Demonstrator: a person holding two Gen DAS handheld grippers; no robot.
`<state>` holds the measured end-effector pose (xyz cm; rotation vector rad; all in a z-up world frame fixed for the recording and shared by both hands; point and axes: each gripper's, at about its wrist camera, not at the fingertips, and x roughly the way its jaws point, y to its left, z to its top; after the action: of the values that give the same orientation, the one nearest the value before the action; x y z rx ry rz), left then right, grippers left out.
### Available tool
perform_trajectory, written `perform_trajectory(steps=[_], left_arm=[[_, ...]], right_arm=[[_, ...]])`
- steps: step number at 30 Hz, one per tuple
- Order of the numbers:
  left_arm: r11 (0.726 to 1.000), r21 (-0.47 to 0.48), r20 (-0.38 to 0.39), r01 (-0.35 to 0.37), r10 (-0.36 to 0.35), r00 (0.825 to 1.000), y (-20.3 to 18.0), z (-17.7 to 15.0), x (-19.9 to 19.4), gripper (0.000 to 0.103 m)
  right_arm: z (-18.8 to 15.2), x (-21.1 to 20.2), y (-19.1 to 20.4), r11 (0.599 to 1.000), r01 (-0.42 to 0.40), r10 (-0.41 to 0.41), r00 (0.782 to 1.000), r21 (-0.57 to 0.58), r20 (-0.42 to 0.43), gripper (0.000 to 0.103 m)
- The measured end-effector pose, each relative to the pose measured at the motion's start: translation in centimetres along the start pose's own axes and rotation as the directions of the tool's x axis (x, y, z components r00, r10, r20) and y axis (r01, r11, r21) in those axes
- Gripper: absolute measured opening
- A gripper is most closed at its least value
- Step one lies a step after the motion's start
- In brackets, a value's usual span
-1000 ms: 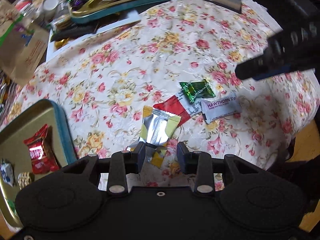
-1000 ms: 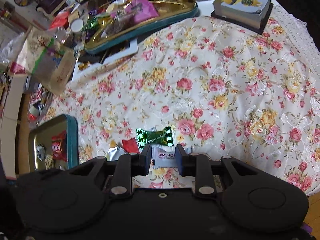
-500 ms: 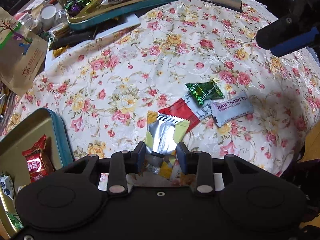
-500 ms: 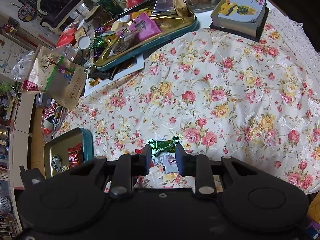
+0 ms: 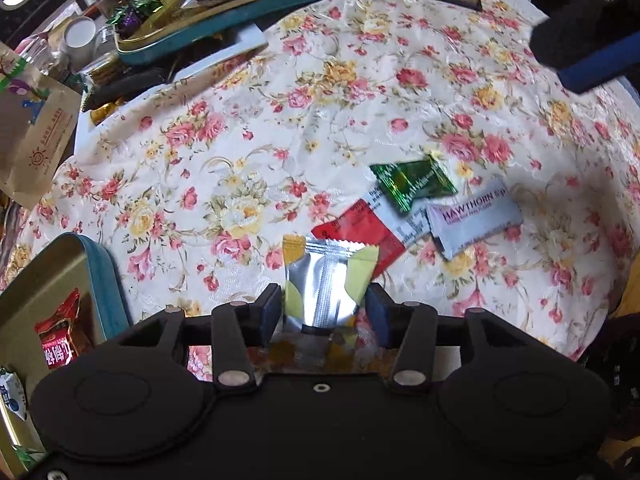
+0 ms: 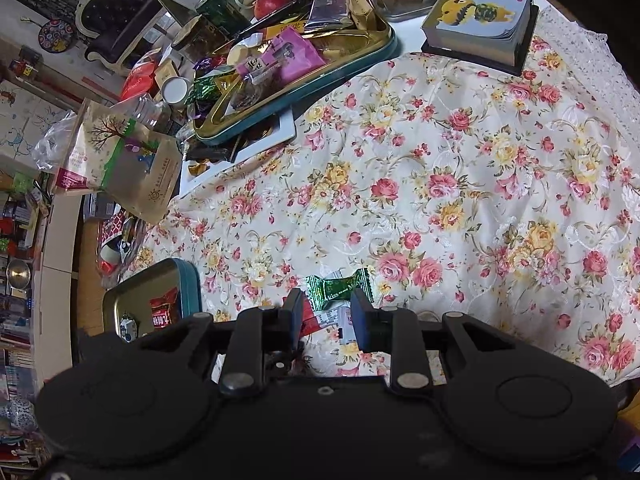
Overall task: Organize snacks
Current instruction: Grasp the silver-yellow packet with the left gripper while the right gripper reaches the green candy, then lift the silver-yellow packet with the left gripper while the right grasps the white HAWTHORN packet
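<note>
Left gripper (image 5: pixel 324 306): jaws opening, the silver-and-yellow snack packet (image 5: pixel 326 276) lying between them on the floral tablecloth (image 5: pixel 320 120), pads not pressing it. Right gripper (image 6: pixel 326 314): jaws narrowly spread, pinching nothing, above the green candy (image 6: pixel 340 286). Red packet (image 5: pixel 358 232) and white Hawthorn packet (image 5: pixel 474 218) lie just beside. Teal tin (image 5: pixel 102 276) sits at left.

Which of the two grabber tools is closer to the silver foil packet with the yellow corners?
Left. The left gripper straddles the silver foil packet with yellow corners, jaws opening around it. The right gripper hangs farther off, over the green candy wrapper.
</note>
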<state>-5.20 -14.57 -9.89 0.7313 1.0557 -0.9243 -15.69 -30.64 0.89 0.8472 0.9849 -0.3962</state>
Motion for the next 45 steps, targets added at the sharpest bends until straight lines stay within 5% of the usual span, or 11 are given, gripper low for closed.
perform_trajectory(steps=[13, 18, 24, 35, 45], left_arm=[[0.979, -0.195, -0.058, 0.058, -0.071, 0.996, 0.8, 1.0, 0.5, 0.046], [0.927, -0.370, -0.124, 0.058, -0.111, 0.986, 2.7, 1.0, 0.4, 0.045], [0.875, -0.483, -0.175, -0.040, -0.051, 0.983, 4.4, 1.3, -1.3, 0.045], [0.874, -0.473, -0.173, -0.109, 0.029, 0.984, 4.9, 2.1, -5.8, 0.045], [0.851, -0.519, -0.134, -0.080, 0.012, 0.991, 6.2, 1.8, -7.8, 0.045]], right_arm=[[0.1, 0.2, 0.2, 1.000, 0.001, -0.001, 1.000, -0.006, -0.001, 0.029], [0.1, 0.5, 0.3, 1.000, 0.012, -0.012, 1.000, -0.016, -0.006, 0.029], [-0.1, 2.1, 0.0, 0.997, 0.067, -0.067, 0.997, -0.030, -0.031, 0.029], [-0.9, 5.8, 0.0, 0.986, 0.150, -0.156, 0.983, -0.069, -0.100, 0.029], [-0.7, 9.0, 0.8, 0.974, 0.183, -0.193, 0.979, -0.134, -0.064, 0.029]])
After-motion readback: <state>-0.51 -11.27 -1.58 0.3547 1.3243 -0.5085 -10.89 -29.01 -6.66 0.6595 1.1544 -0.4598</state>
